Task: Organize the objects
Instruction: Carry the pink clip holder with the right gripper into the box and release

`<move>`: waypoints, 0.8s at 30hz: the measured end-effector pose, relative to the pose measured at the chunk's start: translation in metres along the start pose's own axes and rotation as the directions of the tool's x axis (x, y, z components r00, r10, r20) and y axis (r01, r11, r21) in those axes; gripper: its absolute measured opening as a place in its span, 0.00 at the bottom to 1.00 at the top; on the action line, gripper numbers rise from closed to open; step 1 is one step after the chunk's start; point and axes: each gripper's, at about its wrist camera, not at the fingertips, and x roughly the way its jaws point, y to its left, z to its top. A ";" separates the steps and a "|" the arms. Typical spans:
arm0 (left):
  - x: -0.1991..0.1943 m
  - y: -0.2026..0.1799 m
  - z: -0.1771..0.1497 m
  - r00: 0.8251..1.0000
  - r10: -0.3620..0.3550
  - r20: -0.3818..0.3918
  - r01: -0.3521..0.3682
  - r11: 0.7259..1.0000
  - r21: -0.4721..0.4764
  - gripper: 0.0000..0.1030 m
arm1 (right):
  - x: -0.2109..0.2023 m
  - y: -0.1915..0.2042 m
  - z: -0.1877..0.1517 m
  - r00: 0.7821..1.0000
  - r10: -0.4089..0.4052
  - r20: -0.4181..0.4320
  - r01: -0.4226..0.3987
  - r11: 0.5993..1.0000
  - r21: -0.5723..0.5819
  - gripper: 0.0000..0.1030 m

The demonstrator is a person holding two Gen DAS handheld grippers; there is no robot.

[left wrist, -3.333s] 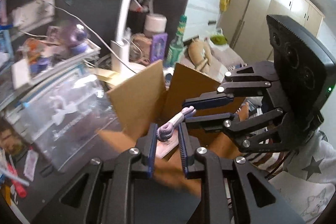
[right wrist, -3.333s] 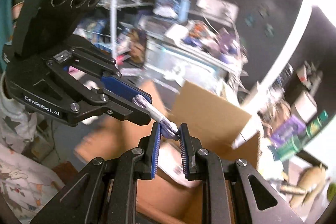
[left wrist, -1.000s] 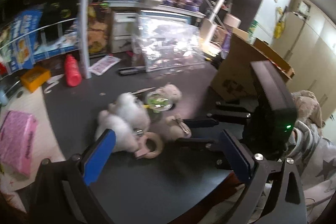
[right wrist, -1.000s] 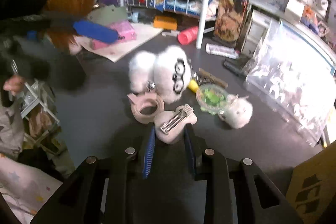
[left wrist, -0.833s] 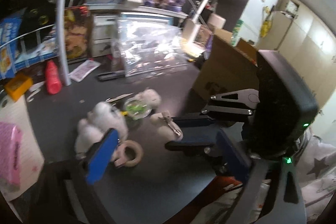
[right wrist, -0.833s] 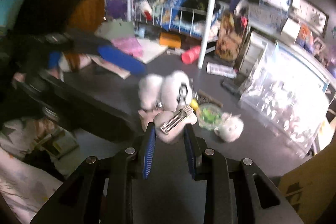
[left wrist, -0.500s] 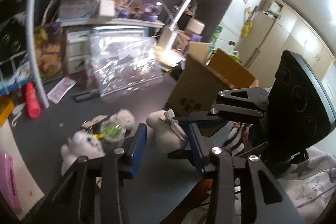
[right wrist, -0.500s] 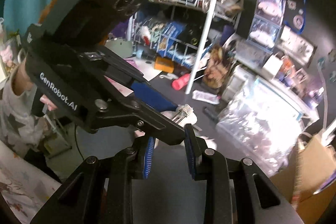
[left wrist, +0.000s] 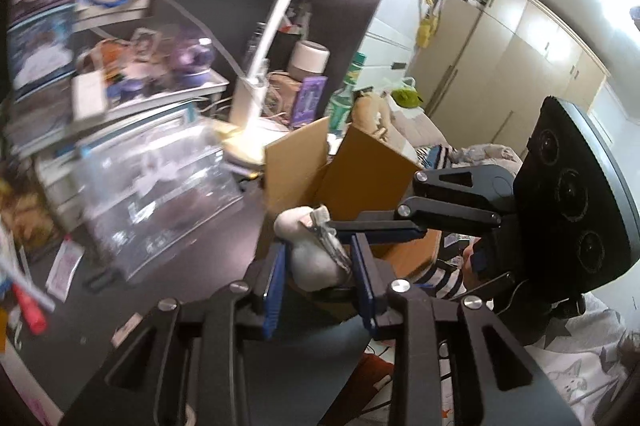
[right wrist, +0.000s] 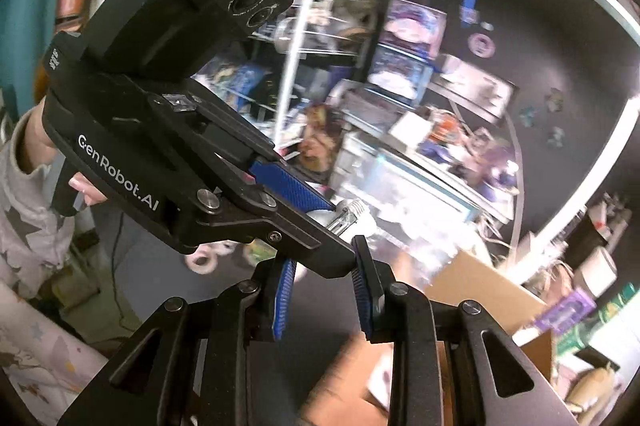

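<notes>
Both hand-held grippers now clamp the plush (left wrist: 310,258): the right hand-held gripper (right wrist: 323,296) has lifted it off the desk (left wrist: 168,290), and the left hand-held gripper (left wrist: 316,278) has closed in. It hangs before the box (left wrist: 360,166), probably its destination.

plush toy (left wrist: 310,260): pale, metal clip on top | held aloft | before open cardboard box (left wrist: 360,162)

I read only one marking: "GenRobot.AI" in white letters along the side of my left gripper (right wrist: 320,214); other labels blur out.
</notes>
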 end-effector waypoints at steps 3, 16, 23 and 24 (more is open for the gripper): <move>0.023 -0.010 0.019 0.999 -0.018 -0.034 0.019 1.000 0.017 0.28 | -0.009 -0.028 -0.009 0.999 -0.023 -0.028 0.025 0.999 0.048 0.22; 0.126 -0.028 0.062 0.972 -0.052 -0.230 0.055 0.998 0.005 0.28 | -0.004 -0.108 -0.058 0.979 0.013 -0.202 0.042 0.963 0.264 0.23; 0.130 -0.034 0.062 0.971 0.036 -0.237 -0.025 0.998 0.051 0.69 | 0.002 -0.108 -0.065 0.964 -0.020 -0.264 0.084 0.968 0.234 0.48; 0.128 -0.035 0.062 0.971 0.043 -0.234 -0.030 0.998 0.059 0.70 | 0.002 -0.108 -0.065 0.964 -0.020 -0.266 0.084 0.969 0.233 0.48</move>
